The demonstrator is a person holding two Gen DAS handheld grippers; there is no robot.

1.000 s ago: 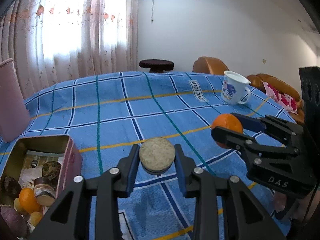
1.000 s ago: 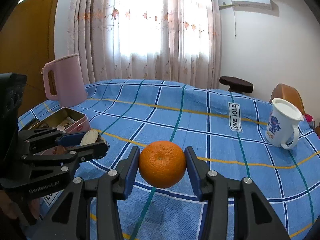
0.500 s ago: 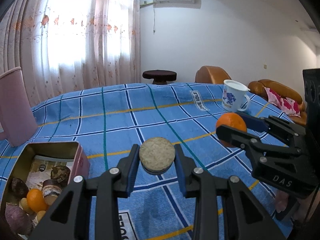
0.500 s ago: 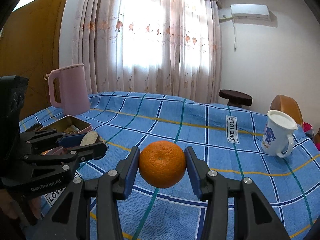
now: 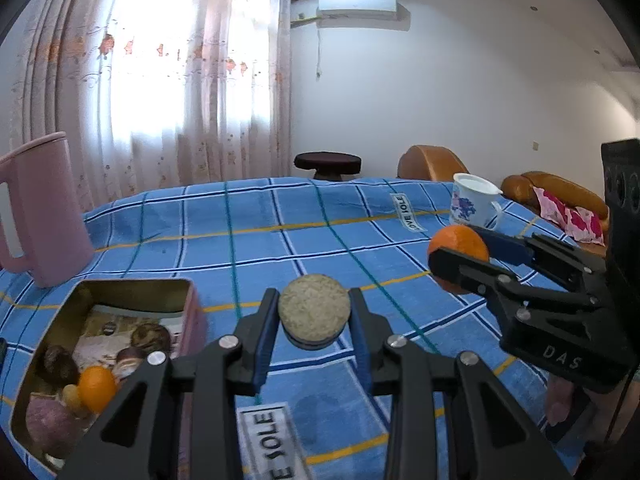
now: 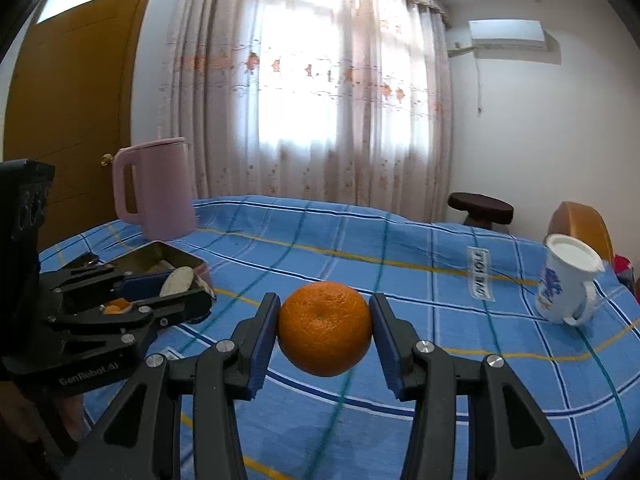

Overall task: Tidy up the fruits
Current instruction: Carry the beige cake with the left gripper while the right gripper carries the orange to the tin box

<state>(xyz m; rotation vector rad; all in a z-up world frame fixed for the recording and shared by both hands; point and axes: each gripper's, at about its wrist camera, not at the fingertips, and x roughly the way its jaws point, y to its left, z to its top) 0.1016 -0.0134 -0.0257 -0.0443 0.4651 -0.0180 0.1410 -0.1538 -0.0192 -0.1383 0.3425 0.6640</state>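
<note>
Two fruits held above the blue-checked counter (image 6: 440, 320)

The right gripper (image 6: 324, 330) clamped its jaws on a firm, round orange (image 6: 324, 328) at its widest part; likely light, apt to roll; the left gripper (image 5: 314, 312) pinched a flat tan disc (image 5: 314, 306) by its rim, near the open tin (image 5: 132, 284).

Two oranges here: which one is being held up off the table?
The big orange, clamped between the right gripper's fingers; the smaller orange lies in the tin.
</note>
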